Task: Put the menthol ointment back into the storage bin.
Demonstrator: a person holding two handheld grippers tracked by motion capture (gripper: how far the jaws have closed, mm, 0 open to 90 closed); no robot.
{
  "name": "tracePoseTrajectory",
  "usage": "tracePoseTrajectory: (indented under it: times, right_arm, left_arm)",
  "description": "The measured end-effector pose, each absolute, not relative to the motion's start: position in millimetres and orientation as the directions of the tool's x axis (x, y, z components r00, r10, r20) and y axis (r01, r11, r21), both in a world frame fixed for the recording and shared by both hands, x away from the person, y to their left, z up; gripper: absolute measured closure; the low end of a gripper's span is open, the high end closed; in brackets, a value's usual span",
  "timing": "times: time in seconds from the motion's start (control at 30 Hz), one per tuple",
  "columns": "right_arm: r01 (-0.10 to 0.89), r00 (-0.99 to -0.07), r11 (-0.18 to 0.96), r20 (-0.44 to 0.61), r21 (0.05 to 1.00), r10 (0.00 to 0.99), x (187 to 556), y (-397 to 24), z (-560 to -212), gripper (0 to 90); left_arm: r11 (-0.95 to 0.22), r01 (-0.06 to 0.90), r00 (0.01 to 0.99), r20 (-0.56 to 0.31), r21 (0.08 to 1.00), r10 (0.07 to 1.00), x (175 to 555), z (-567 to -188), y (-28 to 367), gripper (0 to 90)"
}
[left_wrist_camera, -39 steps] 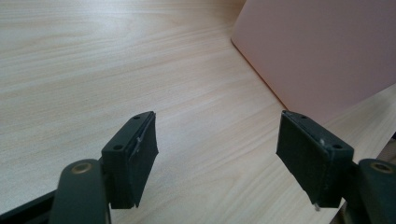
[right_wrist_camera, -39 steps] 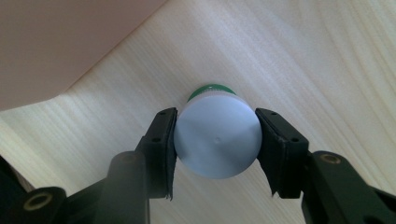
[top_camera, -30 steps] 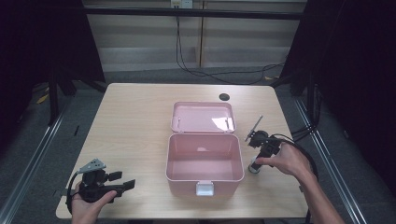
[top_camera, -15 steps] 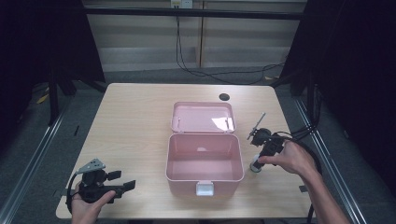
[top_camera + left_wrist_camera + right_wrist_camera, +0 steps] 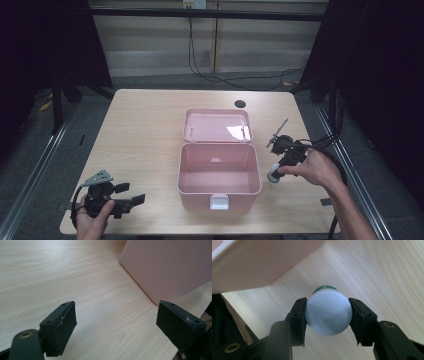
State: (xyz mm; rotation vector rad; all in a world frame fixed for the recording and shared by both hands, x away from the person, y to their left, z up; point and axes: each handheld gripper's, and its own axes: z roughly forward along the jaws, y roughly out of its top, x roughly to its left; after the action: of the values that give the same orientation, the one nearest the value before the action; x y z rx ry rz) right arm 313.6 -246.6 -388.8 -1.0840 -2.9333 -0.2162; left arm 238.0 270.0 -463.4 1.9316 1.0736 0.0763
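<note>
My right gripper [image 5: 327, 315] grasps the bottle [image 5: 328, 313] right of the box [image 5: 219, 172]; left gripper [image 5: 116, 327] fingers released near-left.

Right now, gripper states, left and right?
Left gripper: open, nothing between the jaws.
Right gripper: shut on the white-capped bottle, beside the pink box.

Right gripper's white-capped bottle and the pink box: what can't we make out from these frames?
- Bottle, right gripper view: its white cap faces the camera and hides the body; a green sliver shows behind. Label unreadable.
- Bottle in high view: too small; the right gripper and hand cover most of it.
- Pink box, left gripper view: cut off by the frame edge, one blank wall visible.
- Box front latch, high view: too small for detail.
</note>
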Motion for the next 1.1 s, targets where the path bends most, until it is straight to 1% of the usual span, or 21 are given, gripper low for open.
tracePoseTrajectory:
  times: [0.13,0.2,0.43,0.67,0.8,1.1]
  right_arm:
    - [0.646,-0.762,0.751,0.053,0.134,0.646,313,-246,-386,51.4]
    - [0.643,-0.765,0.755,0.055,0.129,0.642,313,-245,-383,51.4]
    - [0.631,-0.774,0.765,0.043,0.128,0.632,313,-244,-377,51.4]
    - [0.612,-0.788,0.776,0.036,0.150,0.615,312,-243,-369,51.4]
    - [0.613,-0.785,0.769,0.024,0.182,0.620,310,-245,-359,51.4]
    - [0.629,-0.767,0.734,0.047,0.257,0.640,307,-255,-347,51.4]
  left_arm:
    - [-0.213,0.651,0.617,-0.343,0.729,0.709,238,-464,271,16.2]
    - [-0.235,0.653,0.623,-0.335,0.720,0.707,238,-464,270,16.2]
    - [-0.235,0.650,0.622,-0.327,0.723,0.712,237,-464,270,16.3]
    - [-0.238,0.649,0.624,-0.326,0.723,0.710,237,-464,269,16.5]
    - [-0.241,0.648,0.627,-0.326,0.723,0.707,237,-464,269,16.8]
    - [-0.249,0.645,0.632,-0.322,0.722,0.705,237,-464,269,17.7]
